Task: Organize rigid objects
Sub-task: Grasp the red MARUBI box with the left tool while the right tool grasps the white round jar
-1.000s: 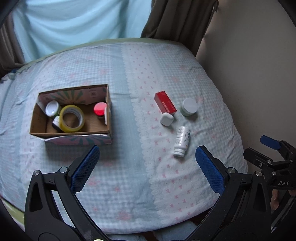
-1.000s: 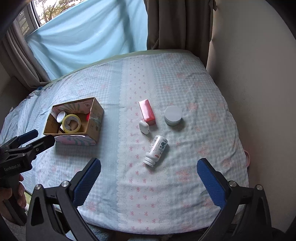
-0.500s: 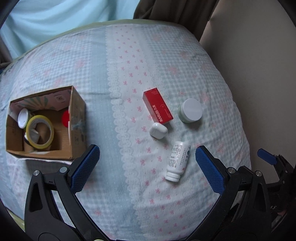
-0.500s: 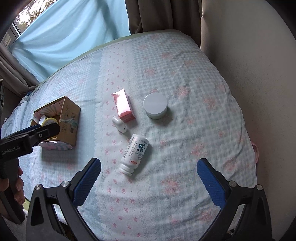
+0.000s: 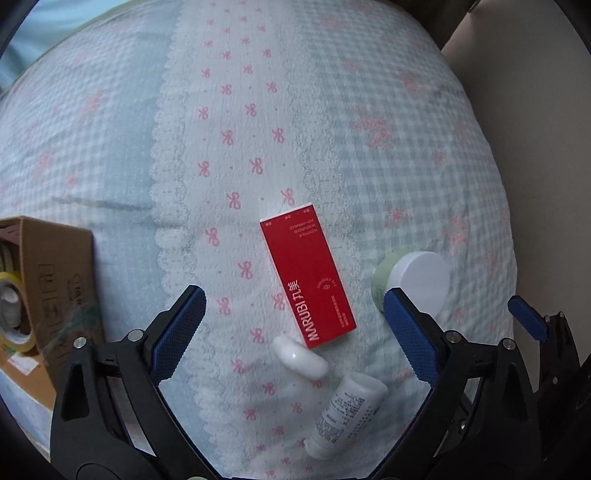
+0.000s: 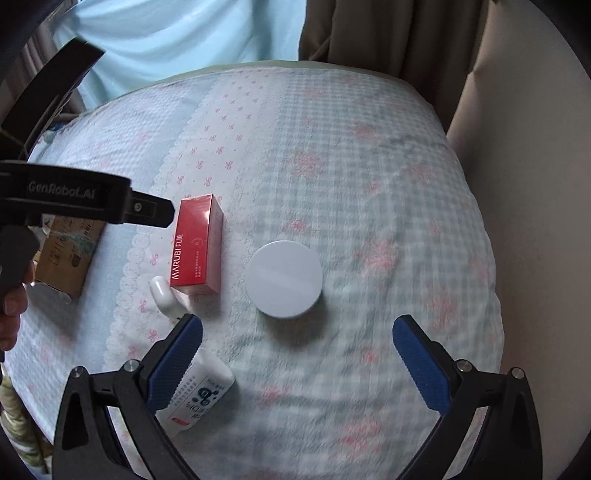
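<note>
Plainly, red MARUBI box point(image 5: 306, 280), GenRobot.AI left gripper point(image 5: 291, 332) open-jawed

A bed point(image 5: 369, 122) was covered by a bedspread point(image 6: 369, 206) of pale blue-and-white check, scattered with pink flower prints. Down its middle a white panel point(image 5: 236, 155) was run, edged with scalloped lace and dotted with small pink bows. Behind the bed a light blue sheet point(image 6: 177, 33) was hung across the window, and a brown curtain point(image 6: 388, 37) was drawn beside it. A beige wall point(image 6: 532, 184) was seen close along the bed's right side.
</note>
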